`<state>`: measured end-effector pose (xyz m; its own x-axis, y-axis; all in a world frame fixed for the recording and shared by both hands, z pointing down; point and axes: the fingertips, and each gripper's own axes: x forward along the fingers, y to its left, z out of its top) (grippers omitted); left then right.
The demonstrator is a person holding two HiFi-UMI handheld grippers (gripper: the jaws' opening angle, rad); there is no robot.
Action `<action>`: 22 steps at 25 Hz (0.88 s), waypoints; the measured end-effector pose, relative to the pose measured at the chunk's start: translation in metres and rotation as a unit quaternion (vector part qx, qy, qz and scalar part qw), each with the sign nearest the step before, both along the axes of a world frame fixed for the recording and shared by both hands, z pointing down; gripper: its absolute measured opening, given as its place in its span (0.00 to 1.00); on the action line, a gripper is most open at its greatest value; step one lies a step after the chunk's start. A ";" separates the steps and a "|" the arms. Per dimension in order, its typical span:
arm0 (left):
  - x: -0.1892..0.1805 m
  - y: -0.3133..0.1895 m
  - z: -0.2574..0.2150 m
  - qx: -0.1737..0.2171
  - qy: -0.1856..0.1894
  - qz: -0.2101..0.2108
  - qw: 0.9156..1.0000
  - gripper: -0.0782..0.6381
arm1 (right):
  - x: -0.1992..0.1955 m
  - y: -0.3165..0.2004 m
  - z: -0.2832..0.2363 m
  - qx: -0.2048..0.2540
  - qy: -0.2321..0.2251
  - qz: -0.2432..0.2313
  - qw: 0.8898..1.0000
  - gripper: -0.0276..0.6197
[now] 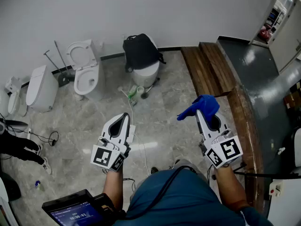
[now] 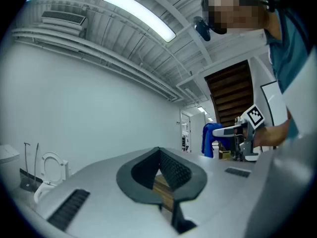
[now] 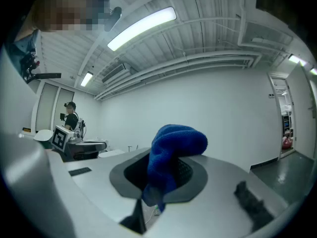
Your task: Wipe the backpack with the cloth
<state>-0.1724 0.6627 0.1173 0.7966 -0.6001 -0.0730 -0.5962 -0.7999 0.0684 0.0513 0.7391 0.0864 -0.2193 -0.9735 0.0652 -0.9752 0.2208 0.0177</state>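
The backpack (image 1: pixel 140 51) slumps atop a white fixture (image 1: pixel 145 74), soft and floppy, so I'd steady it by its top; well short of it, my right gripper (image 1: pixel 199 113) pinches the light, limp cloth (image 1: pixel 205 103); my left gripper (image 1: pixel 124 117), equally far from it, is closed on nothing.

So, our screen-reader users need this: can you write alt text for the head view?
Seen from above, the right claw grips a blue cloth while the left claw is shut and empty. Ahead, a black backpack sits on a white toilet by the wall.
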 end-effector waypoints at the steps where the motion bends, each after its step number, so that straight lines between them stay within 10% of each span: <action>1: 0.002 -0.001 -0.002 -0.006 0.008 -0.002 1.000 0.11 | 0.001 -0.002 0.001 -0.001 0.004 -0.003 1.000 0.12; 22: 0.140 -0.264 0.048 -0.016 -0.021 -0.028 0.999 0.11 | 0.138 -0.309 0.064 -0.029 0.008 -0.065 0.997 0.12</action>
<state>-0.0326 0.3986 0.1653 0.7640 -0.6448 -0.0206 -0.6424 -0.7633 0.0682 0.1893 0.4297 0.1507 -0.3410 -0.9318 0.1246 -0.9383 0.3456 0.0160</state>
